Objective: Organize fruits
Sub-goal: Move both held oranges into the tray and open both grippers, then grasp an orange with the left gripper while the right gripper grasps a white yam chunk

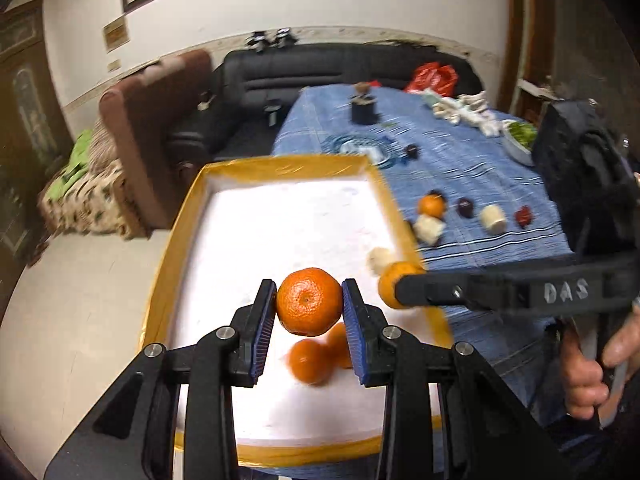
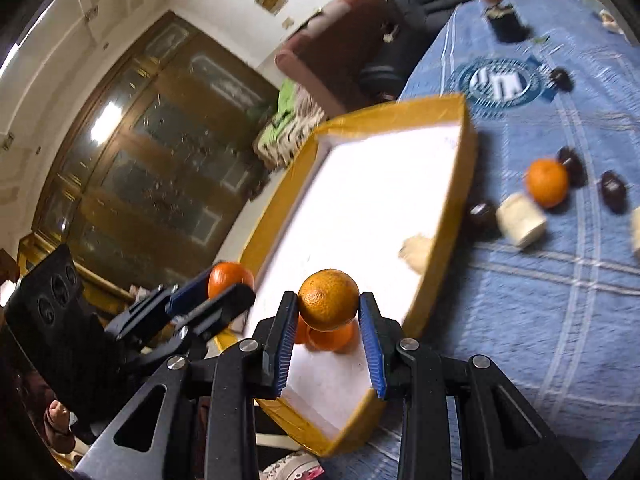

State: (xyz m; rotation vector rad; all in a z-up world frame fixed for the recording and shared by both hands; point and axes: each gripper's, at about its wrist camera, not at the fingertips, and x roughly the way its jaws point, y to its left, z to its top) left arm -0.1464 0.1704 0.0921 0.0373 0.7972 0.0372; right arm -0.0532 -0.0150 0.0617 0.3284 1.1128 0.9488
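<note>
L gripper (image 1: 309, 308) is clamping 1 mandarin (image 1: 309, 301) at its widest part, hanging over the tray (image 1: 170, 248) near end, above 2 oranges (image 1: 310, 360) lying inside. R gripper (image 2: 328, 306) is pinching another mandarin (image 2: 328, 299), reaching across from the right. Fruit prob firm, light, skin soft, so gentle squeeze. Farther right, 1 orange (image 1: 431, 205) is sitting on the blue cloth (image 1: 480, 168).

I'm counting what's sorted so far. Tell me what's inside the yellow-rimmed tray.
The tray holds two oranges at its near end and a pale piece by its right wall. The left gripper and its orange cover part of the floor there.
</note>
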